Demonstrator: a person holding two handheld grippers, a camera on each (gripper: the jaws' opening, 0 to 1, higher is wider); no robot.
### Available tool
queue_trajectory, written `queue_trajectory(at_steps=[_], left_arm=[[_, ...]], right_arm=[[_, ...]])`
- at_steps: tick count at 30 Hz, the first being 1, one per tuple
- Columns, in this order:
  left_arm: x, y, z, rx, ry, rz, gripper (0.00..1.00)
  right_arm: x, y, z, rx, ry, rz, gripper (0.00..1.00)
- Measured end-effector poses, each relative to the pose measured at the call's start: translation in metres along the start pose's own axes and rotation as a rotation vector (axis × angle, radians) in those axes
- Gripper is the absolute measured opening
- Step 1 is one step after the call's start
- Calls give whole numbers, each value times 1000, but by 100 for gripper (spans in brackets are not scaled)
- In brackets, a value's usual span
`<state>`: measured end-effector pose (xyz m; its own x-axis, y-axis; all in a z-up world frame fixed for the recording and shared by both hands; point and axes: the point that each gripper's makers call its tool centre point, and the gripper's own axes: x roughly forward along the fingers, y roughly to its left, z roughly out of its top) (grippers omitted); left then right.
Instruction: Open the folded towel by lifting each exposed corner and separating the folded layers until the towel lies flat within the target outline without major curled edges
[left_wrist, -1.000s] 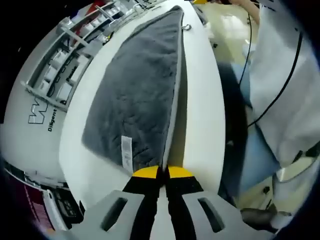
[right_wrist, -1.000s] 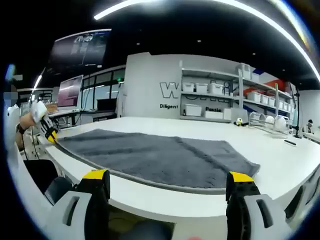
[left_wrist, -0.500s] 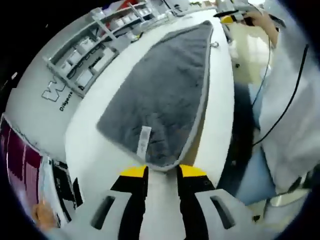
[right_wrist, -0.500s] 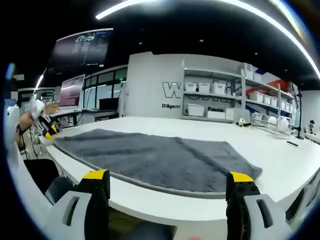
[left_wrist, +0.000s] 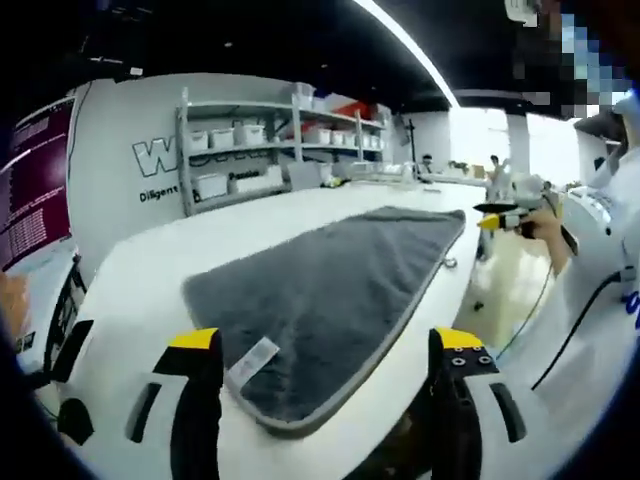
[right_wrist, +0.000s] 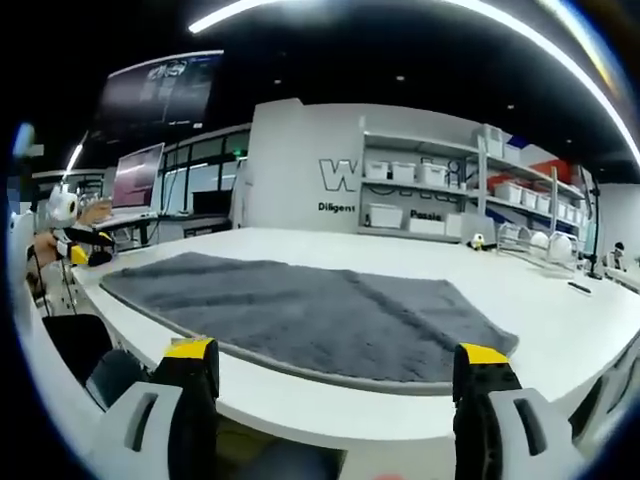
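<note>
1. Left gripper view: our left gripper (left_wrist: 325, 345) is released, jaws wide apart and holding nothing. The grey towel (left_wrist: 330, 285) lies flat along the near edge of the white counter (left_wrist: 150, 270), its white tag (left_wrist: 252, 360) at the nearest corner. The right gripper (left_wrist: 503, 218) hovers past the far corner.
2. Right gripper view: the right gripper (right_wrist: 335, 362) is also spread wide, nothing gripped. The towel (right_wrist: 300, 310) lies flat by the counter's (right_wrist: 560, 320) front edge, shelves (right_wrist: 440, 195) behind.

Gray towel (right_wrist: 300, 315) lies spread flat on white counter (right_wrist: 560, 320), center of view. Right hand-held gripper (right_wrist: 335, 365) at 6 o'clock, jaws wide apart w/ yellow tips, holding nothing. Left hand-held gripper (right_wrist: 75, 250) at 9 o'clock, near towel's far corner. Shelves w/ white bins (right_wrist: 440, 190) at 1 o'clock.
</note>
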<state>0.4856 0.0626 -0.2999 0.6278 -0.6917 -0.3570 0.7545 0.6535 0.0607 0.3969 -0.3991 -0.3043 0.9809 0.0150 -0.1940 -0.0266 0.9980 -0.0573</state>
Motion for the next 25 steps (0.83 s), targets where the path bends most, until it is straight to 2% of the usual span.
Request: queue_trajectory(at_steps=[4, 10, 16, 25], left_arm=[[6, -1, -13, -52, 39, 33, 99], [8, -5, -19, -80, 41, 29, 99], [2, -1, -19, -83, 33, 77, 99], [2, -2, -19, -81, 39, 75, 99]], right_arm=[[-1, -5, -3, -1, 12, -19, 99], [-1, -11, -6, 6, 21, -41, 99], [0, -17, -11, 11, 36, -63, 99], [2, -18, -15, 24, 45, -70, 99]])
